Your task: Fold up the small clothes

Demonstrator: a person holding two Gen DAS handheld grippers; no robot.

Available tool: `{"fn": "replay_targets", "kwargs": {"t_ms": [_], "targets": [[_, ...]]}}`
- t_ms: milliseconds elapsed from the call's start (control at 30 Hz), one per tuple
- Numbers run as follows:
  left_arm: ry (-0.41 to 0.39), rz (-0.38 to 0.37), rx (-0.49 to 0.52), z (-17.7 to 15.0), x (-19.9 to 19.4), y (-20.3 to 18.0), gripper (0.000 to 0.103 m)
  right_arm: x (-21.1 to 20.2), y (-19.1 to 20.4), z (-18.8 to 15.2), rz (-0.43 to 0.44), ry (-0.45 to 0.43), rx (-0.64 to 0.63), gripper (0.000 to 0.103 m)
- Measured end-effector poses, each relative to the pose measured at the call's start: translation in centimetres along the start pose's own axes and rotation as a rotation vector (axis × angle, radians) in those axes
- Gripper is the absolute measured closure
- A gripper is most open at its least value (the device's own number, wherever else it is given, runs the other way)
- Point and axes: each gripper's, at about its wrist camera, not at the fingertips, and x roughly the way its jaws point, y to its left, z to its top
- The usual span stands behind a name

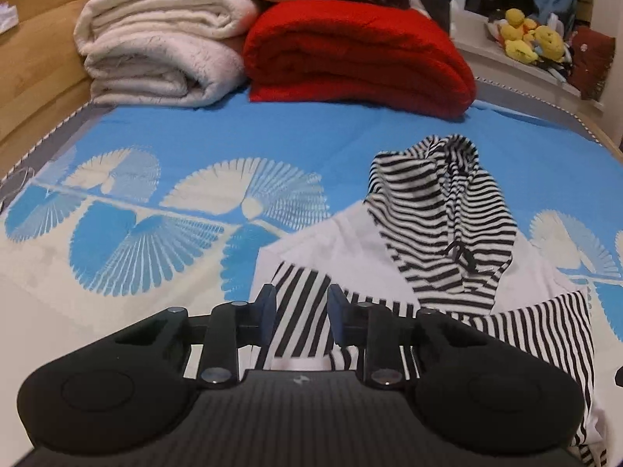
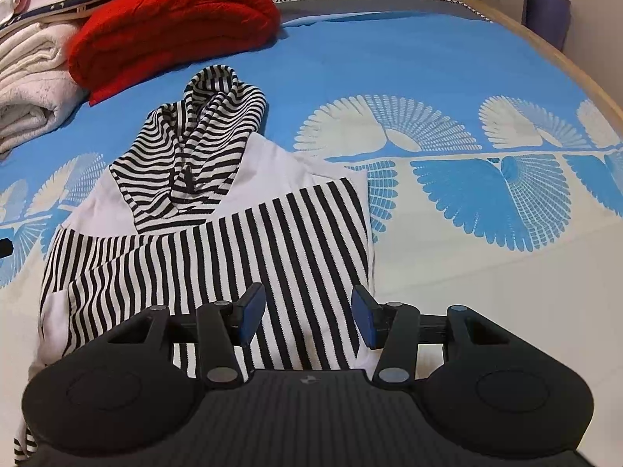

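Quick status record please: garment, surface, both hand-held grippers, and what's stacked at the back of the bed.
garment: striped hooded top, lying on the bed, hood flopped over the white chest area
surface: blue and white patterned bedspread
left hand-held gripper: jaws apart, low over the striped sleeve section, fabric showing between the fingers, grip not confirmed
right hand-held gripper: jaws apart, over the striped lower part of the top, not gripping
stacked behind: red folded blanket, cream folded blanket beside it
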Motion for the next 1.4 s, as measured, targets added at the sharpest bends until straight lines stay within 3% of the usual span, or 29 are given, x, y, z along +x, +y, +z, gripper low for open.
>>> {"fn": "replay_targets", "kwargs": {"t_ms": [133,267,467,567,833,867,1000,1133,1233,1300,1400], "targets": [[-0.02,-0.042,0.082,1.0,0.0,-0.9,0.073,-0.1,-0.5,0.6,0.012,0.0,0.029,0.052],[0.009,-0.085,0.118,3.2,2.8,-2.4,0.073,-0.5,-0.9,1.2,0.034,-0.008,0.057,0.052],[0.052,-0.161,0.154,8.4,10.5,-5.7,0.073,-0.4,-2.1,1.9,0.03,-0.011,0.069,0.052],[0.1,-0.202,0.115,11.2,15.2,-6.7,0.073,0.5,-3.3,1.9,0.002,0.005,0.084,0.052],[0.084,-0.197,0.156,18.1,25.9,-10.4,0.072,2.6,-6.3,2.0,-0.057,0.043,0.115,0.052],[0.081,-0.192,0.154,18.7,27.1,-10.9,0.069,2.8,-6.6,2.0,-0.062,0.043,0.123,0.052],[0.118,-0.174,0.158,19.7,31.8,-13.0,0.037,3.2,-7.0,2.6,-0.076,0.038,0.135,0.052],[0.168,-0.13,0.222,19.0,35.2,-15.5,0.034,3.7,-7.1,2.8,-0.089,0.033,0.126,0.052],[0.147,-0.134,0.271,18.3,36.0,-16.8,0.043,4.4,-7.3,2.4,-0.096,0.058,0.136,0.052],[0.163,-0.165,0.282,18.7,36.0,-17.2,0.094,4.5,-7.3,2.3,-0.089,0.067,0.143,0.052],[0.137,-0.157,0.344,19.3,33.9,-18.1,0.098,3.9,-7.4,2.7,-0.091,0.048,0.148,0.052]]}}
